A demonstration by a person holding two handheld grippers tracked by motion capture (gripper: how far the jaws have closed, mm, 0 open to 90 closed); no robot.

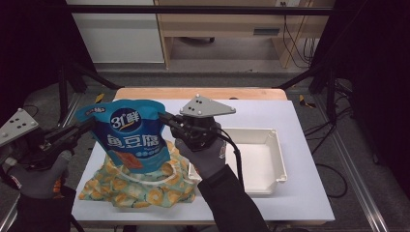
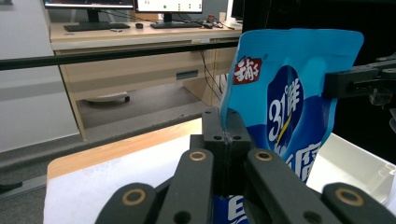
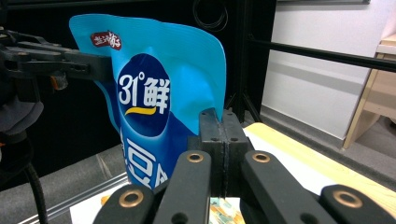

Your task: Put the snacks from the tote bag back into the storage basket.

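The blue food pouch [image 1: 131,137] hangs upright in the air above the near left part of the surface [image 1: 300,193], its printed face toward the high camera. Its bottom edge is just over a patterned cloth bag [image 1: 140,186] that lies crumpled on the surface with a white drawstring or rim showing at its mouth; whether the pouch's bottom still dips into that mouth or has cleared it I cannot tell.

The left gripper [image 1: 89,124] pinches the pouch's upper left edge, its jaws closed flat on the film, as the left gripper view shows with the pouch [image 2: 285,98] rising right out of the clamped jaws. The right gripper [image 1: 167,118] is closed the same way on the pouch's upper right edge; in the right gripper view the pouch [image 3: 154,107] stands just beyond the shut jaws, with the left gripper [image 3: 100,65] clamped on its far side.

Judging from this, the pouch is grasped and lifted, and what is left is to carry it across and set it down, most likely in the empty white tray [image 1: 278,159] standing just right of the cloth bag. That is a guess from the layout.

Both gloved hands are raised off the surface. The left hand [image 1: 41,176] comes in low from the left edge with its gripper pointing right; the right hand [image 1: 205,154] reaches from the bottom centre, forearm angled up and left, gripper pointing left toward the pouch.
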